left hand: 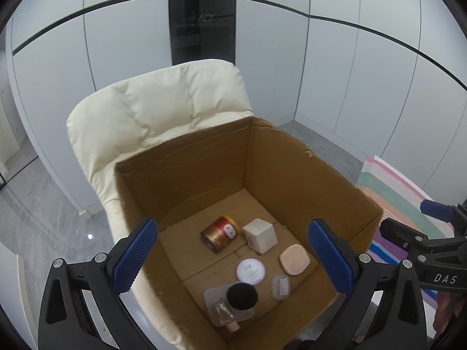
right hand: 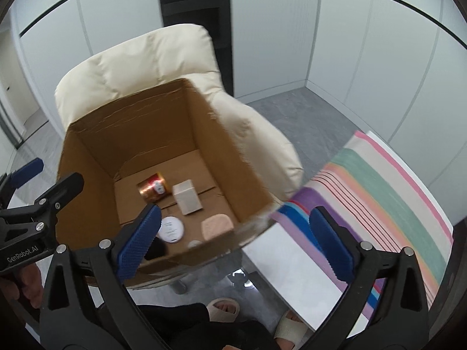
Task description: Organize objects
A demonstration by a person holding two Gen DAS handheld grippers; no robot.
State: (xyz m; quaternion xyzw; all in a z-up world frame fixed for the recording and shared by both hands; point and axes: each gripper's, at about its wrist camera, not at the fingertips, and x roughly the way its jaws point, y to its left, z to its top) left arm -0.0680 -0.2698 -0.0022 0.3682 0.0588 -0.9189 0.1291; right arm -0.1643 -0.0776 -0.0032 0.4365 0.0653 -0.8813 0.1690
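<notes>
Both grippers hang spread wide with nothing between their blue pads: the left gripper [left hand: 233, 255] hovers over the open cardboard box [left hand: 292, 157], and the right gripper [right hand: 233, 240] hovers over the box's near right corner and the striped cloth [right hand: 379, 192]

The box sits on a cream armchair [left hand: 151, 116]. On the box floor, seen from the left wrist, a gold can [left hand: 219, 234] lies on its side at about 11 o'clock of the floor's middle, with a white cube box [left hand: 259, 234] just beside it at 3 o'clock. A pink pad [left hand: 294, 259] lies at 4 o'clock of the cube, a white round lid [left hand: 251, 271] at 6 o'clock. Nearest the camera, a black puff [left hand: 242, 296] rests on a grey card [left hand: 211, 294], touching a clear bottle [left hand: 223, 315]; a small clear case [left hand: 280, 286] lies at its 3 o'clock
</notes>
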